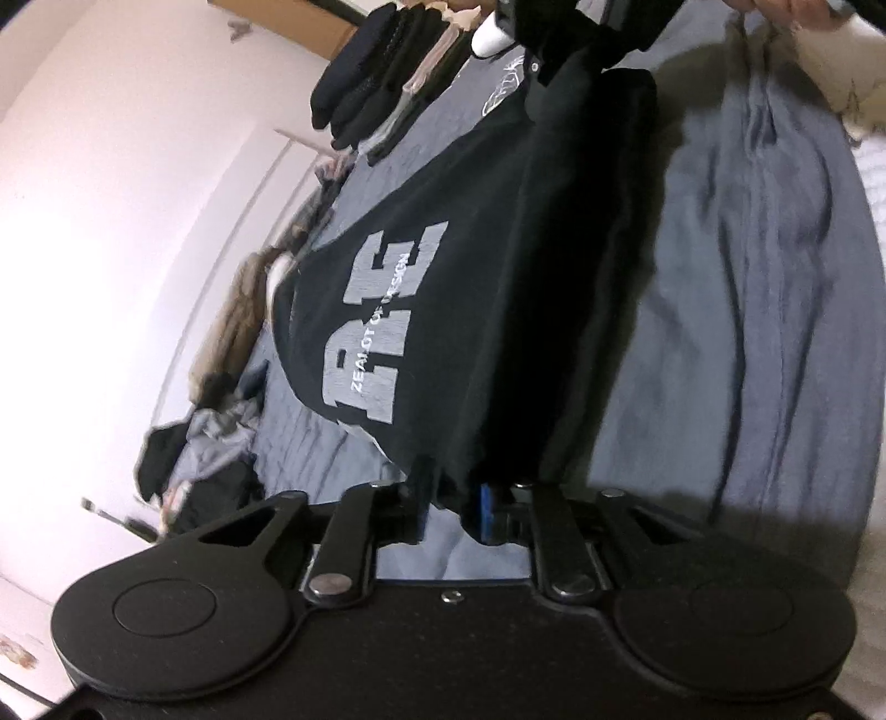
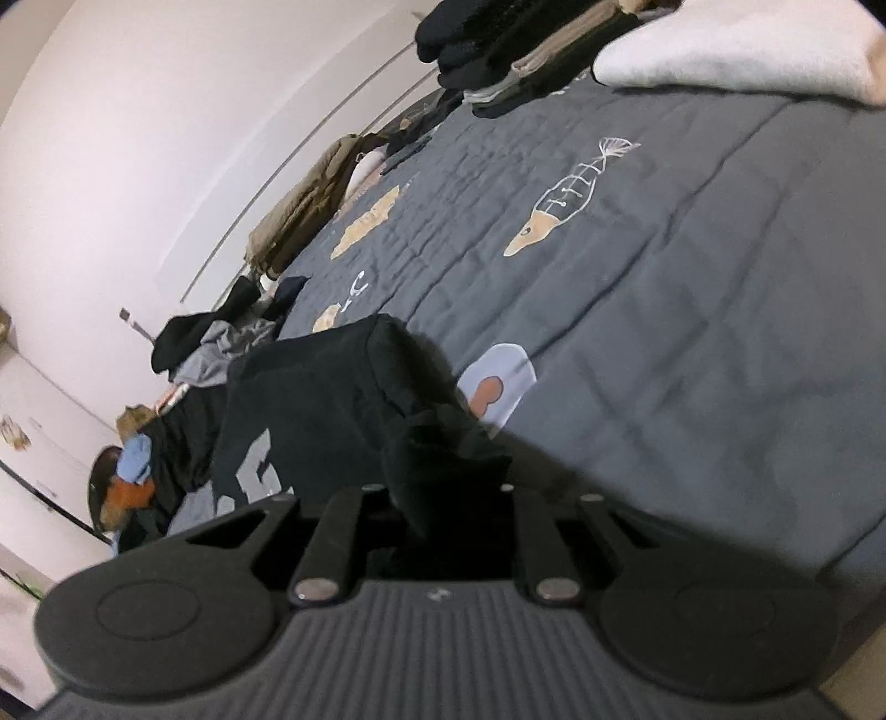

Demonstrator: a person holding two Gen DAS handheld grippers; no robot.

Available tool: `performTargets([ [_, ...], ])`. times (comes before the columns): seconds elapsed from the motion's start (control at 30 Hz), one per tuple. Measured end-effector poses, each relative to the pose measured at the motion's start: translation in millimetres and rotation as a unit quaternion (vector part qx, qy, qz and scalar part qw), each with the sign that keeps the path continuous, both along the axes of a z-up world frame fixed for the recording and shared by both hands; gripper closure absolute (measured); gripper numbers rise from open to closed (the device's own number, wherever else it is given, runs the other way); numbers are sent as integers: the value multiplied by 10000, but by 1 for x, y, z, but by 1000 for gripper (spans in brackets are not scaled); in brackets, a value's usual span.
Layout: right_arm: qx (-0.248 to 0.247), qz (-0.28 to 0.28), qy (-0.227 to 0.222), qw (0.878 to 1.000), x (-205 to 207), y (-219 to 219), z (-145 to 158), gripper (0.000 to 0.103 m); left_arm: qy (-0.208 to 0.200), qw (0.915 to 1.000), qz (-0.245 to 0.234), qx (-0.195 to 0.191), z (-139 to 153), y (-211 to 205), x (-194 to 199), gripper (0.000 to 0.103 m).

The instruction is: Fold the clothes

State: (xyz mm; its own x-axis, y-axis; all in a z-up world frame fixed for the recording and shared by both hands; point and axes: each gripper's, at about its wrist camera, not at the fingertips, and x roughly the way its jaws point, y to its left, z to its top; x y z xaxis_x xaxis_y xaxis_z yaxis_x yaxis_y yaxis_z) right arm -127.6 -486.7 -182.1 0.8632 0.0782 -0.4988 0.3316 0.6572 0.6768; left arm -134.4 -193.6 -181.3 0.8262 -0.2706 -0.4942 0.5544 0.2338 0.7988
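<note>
Currently the bed (image 2: 692, 288) fills both views. Black T-shirt (image 1: 443, 310) hangs above it, long axis running from the lower centre to the upper right of the left wrist view, stretched between the 2 tools. Left tool (image 1: 451, 509) grips 1 edge at lower centre; right tool (image 2: 443, 498) is clenched on bunched black cloth. Folded stack (image 2: 498, 44) sits upper centre.

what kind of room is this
Most likely a bedroom. A bed with a grey quilt fills both views, a stack of folded clothes and a white pillow lie at its far end, and an unsorted heap of clothes waits by the wall.
</note>
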Motion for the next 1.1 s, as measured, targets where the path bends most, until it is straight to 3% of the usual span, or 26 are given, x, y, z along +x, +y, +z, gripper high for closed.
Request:
performTargets([
  [0.1,20,-23,44,10000,1,0,-3,90,-231,9997,-3,99,-5,-4,2,67],
  [0.17,8,-40,50,10000,1,1,-4,90,-220,9997,29,96,-8,-5,6,67],
  [0.23,5,-57,25,10000,1,1,-4,90,-103,9998,36,152,-7,-7,9,76],
  [0.4,4,91,-14,10000,2,8,-3,89,58,9995,283,87,14,-2,18,83],
  [0.47,-83,202,35,9998,5,14,-4,89,147,9993,289,159,4,-4,22,83],
  [0.53,-39,195,112,9997,6,14,-10,89,101,9991,181,370,-8,-10,18,93],
  [0.7,124,212,89,9997,1,12,-8,89,185,9995,150,203,5,-8,14,93],
  [0.9,262,436,168,9986,-14,25,-4,89,344,9989,106,296,16,4,4,93],
  [1.1,48,802,250,9965,-23,44,4,89,593,9978,288,-10,21,15,4,91],
])
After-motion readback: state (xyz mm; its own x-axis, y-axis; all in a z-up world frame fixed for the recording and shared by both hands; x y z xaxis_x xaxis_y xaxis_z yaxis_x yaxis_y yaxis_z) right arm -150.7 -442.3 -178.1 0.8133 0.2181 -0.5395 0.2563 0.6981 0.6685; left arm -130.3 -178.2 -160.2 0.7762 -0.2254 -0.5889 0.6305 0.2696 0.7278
